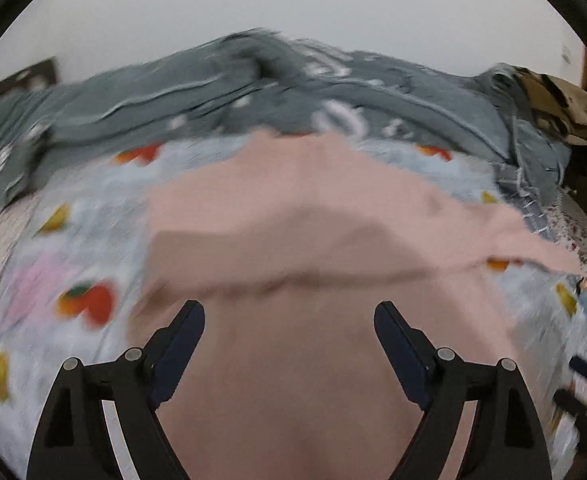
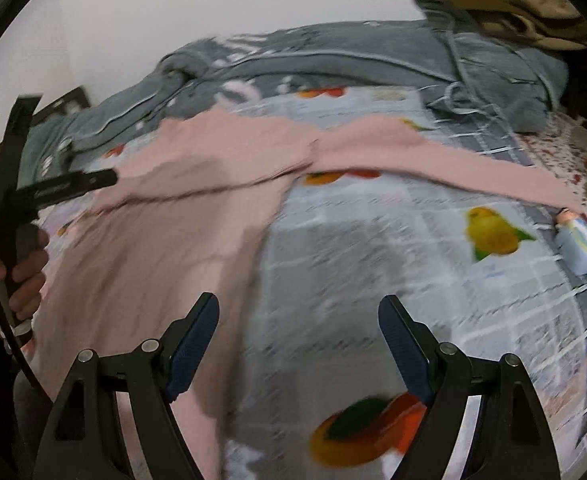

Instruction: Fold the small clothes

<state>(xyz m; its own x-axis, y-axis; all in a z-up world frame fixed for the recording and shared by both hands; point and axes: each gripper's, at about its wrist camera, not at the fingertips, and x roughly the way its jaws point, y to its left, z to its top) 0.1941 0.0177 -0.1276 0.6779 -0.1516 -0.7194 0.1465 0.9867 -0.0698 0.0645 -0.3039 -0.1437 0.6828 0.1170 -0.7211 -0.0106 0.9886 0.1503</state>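
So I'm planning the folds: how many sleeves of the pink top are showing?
1: a long sleeve stretched right across the bedsheet from the pink top. The other may be hidden underneath.

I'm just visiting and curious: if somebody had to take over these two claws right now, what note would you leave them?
Left claw: open, holding nothing, over the pink garment.
Right claw: open, holding nothing, over the fruit-print bedsheet beside the garment's edge.
Pink garment lies spread on the bed, one long sleeve stretched to the right; a fold line crosses its body.
Grey blanket is bunched behind.
Done: laid out, perhaps one fold. Left: sleeve and remaining folds.
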